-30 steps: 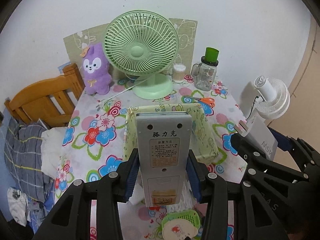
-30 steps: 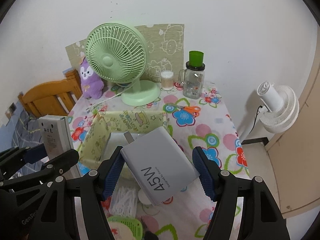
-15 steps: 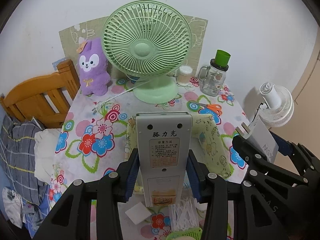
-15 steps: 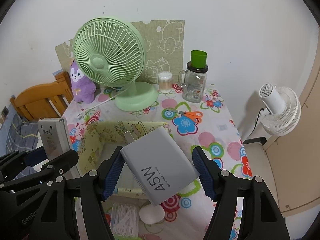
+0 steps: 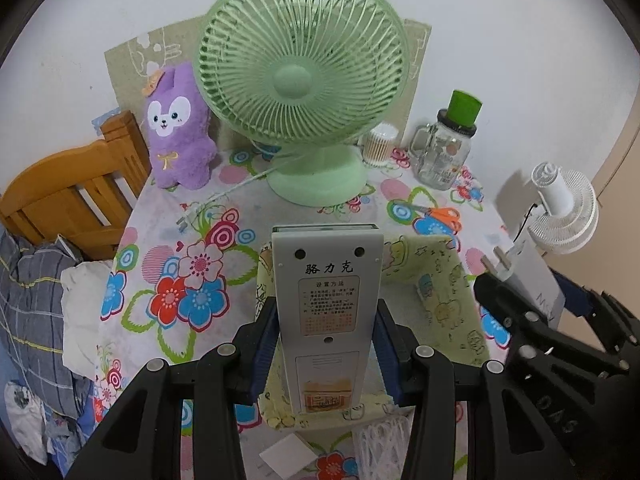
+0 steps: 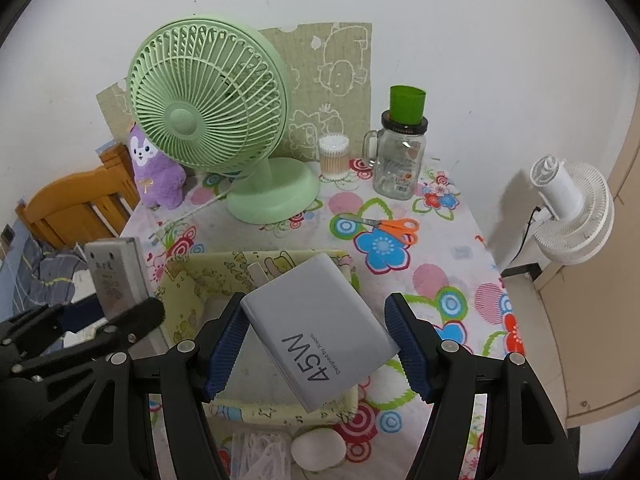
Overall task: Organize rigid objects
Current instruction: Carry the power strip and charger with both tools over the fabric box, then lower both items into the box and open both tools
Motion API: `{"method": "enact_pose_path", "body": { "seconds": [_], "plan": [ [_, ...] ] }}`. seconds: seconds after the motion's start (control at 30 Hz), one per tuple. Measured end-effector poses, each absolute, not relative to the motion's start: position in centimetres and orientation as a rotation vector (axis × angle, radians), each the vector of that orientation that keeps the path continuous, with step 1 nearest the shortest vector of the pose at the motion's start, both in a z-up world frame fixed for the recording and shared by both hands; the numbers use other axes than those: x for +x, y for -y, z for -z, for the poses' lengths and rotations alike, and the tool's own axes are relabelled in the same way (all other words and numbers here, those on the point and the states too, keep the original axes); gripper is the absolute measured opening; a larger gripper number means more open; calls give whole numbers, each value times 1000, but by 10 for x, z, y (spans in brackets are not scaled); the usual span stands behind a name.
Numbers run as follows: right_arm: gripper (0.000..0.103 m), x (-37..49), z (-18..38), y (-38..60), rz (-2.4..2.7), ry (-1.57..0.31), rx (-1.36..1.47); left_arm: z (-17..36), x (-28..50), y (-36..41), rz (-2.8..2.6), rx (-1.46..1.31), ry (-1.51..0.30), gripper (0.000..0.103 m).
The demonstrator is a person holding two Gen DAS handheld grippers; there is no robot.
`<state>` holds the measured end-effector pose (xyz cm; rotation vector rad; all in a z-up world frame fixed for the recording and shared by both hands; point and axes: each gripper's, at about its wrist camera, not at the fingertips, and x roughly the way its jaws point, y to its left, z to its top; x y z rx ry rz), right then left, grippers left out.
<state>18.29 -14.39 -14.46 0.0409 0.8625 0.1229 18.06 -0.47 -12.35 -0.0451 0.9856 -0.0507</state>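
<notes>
**Both your grippers hang loaded over the yellow fabric bin**

Your left gripper (image 5: 324, 346) is angled steeply down toward the floral tablecloth (image 5: 168, 240), its blue pads pressed against the two long sides of a grey remote-style device (image 5: 326, 304), which stands upright between them with its printed back label facing the camera. The device sits above the left part of the yellow cartoon-print fabric bin (image 5: 440, 280), whose far wall shows behind its top edge.

Your right gripper (image 6: 316, 350) tilts down too, jaws about half spread and closed on a white 45W charger (image 6: 316, 328). The charger is skewed in the grip, held by opposite corners, its plug prongs pointing away from you toward the bin's (image 6: 208, 272) far wall. It hangs over the bin's middle; whether it touches the bottom you cannot tell.

From the right wrist view, your left gripper (image 6: 128, 312) shows at the lower left, just beside the bin's left wall, with the grey device (image 6: 116, 276) rising from it.

Behind the bin stand a green desk fan (image 6: 208, 120), a purple plush toy (image 6: 154, 172), a tub of cotton swabs (image 6: 334, 156) and a glass mug jar (image 6: 400, 164) with a green cup on its lid. Orange-handled scissors (image 6: 390, 226) lie flat on the cloth, between the jar and the bin. A white clip fan (image 6: 572, 212) stands off the table's right edge.
</notes>
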Motion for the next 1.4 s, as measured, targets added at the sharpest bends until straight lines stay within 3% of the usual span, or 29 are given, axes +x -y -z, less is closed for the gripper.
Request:
{"method": "enact_pose_path", "body": {
  "seconds": [0.93, 1.27, 1.4],
  "plan": [
    [72, 223, 197, 126, -120, -957, 29, 194, 204, -1, 82, -72, -1151, 46],
    [72, 231, 206, 123, -104, -940, -12, 198, 210, 3, 65, -43, -1137, 46],
    [72, 233, 207, 121, -105, -928, -32, 197, 214, 4, 69, -46, -1133, 52]
  ]
}}
